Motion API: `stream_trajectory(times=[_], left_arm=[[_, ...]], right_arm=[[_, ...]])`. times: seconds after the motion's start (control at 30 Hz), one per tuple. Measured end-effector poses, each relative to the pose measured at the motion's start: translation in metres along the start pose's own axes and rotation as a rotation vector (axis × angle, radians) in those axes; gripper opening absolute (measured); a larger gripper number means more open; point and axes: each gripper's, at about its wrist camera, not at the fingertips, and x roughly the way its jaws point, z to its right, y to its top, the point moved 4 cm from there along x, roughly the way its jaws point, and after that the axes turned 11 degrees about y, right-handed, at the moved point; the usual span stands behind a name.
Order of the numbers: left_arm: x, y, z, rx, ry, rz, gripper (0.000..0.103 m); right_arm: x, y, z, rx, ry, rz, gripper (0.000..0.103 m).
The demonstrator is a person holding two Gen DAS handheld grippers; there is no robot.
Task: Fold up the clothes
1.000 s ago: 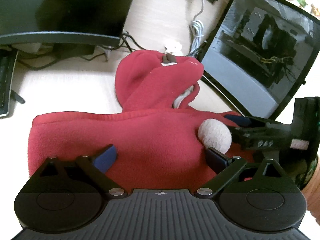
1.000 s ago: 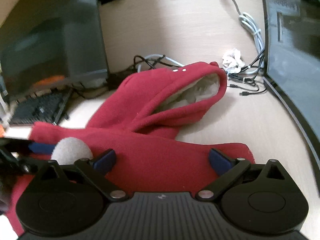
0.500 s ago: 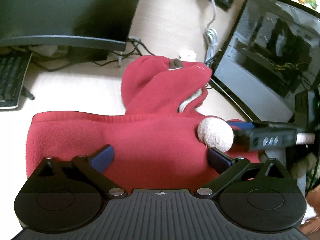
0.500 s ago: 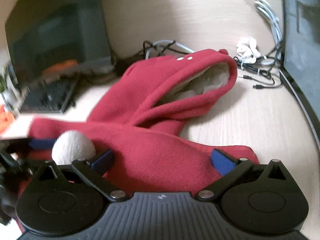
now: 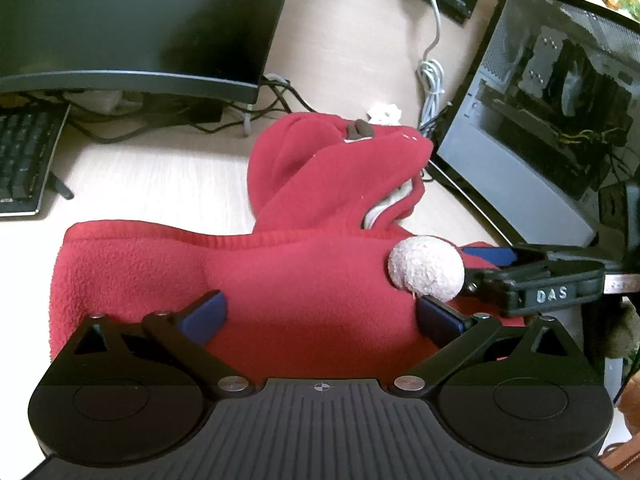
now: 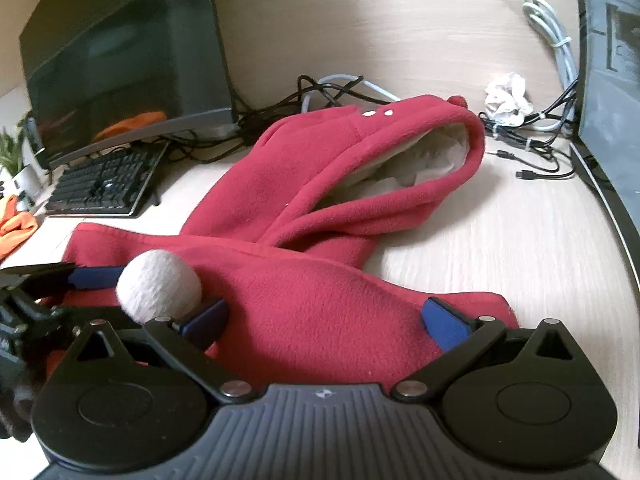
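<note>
A red fleece hooded garment [image 5: 280, 280] lies on the light wooden desk, its body folded into a band nearest me and its hood [image 6: 360, 168] stretched away, white lining showing. A white pompom [image 5: 426, 268] sits on the body. My left gripper [image 5: 320, 316] is open, its blue pads over the body's near edge. My right gripper [image 6: 324, 320] is open over the same fabric, beside the pompom [image 6: 159, 286]. Each gripper shows in the other's view, the right one [image 5: 520, 276] at the right and the left one [image 6: 52, 284] at the left.
A monitor [image 5: 132, 20] and keyboard [image 6: 100, 184] stand at the left. A glass-sided computer case [image 5: 552, 92] stands at the right. Cables [image 6: 332, 92] and a crumpled tissue [image 6: 506, 98] lie behind the hood. An orange cloth [image 6: 16, 226] lies far left.
Both grippers have pulled back and risen a little, so more of the desk, monitor and keyboard shows. The garment lies as before, and both grippers stay open.
</note>
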Motion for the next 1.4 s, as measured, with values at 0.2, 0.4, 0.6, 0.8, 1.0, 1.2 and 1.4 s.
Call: stream_trajectory(times=[0.2,0.4,0.6,0.8,1.0,1.2,1.4], left_arm=[[0.002,0.002,0.000,-0.023,-0.004,0.009,0.103],[-0.003,0.009,-0.005,-0.058,-0.062,-0.008,0.103],[-0.044,0.015,-0.028,-0.203,-0.131,-0.023,0.103],[-0.097,0.013,-0.047,-0.216,-0.088,0.012,0.103],[-0.085,0.009,-0.068,-0.308,-0.037,-0.028,0.103],[-0.097,0.039,-0.096,-0.376,-0.026,0.051,0.103],[-0.120,0.073,-0.093,-0.410,-0.114,0.166,0.103]], right_arm=[[0.009,0.022,0.009,-0.014,-0.011,-0.085,0.103],[-0.044,0.116,0.031,0.208,0.063,0.200,0.103],[0.016,0.129,0.109,0.607,0.025,0.182,0.063],[0.053,0.136,0.120,0.606,0.103,0.205,0.020],[-0.049,0.165,0.012,0.210,0.348,0.367,0.010],[-0.103,0.064,-0.097,-0.134,0.536,0.056,0.010],[-0.094,-0.054,-0.113,-0.347,0.313,-0.212,0.012]])
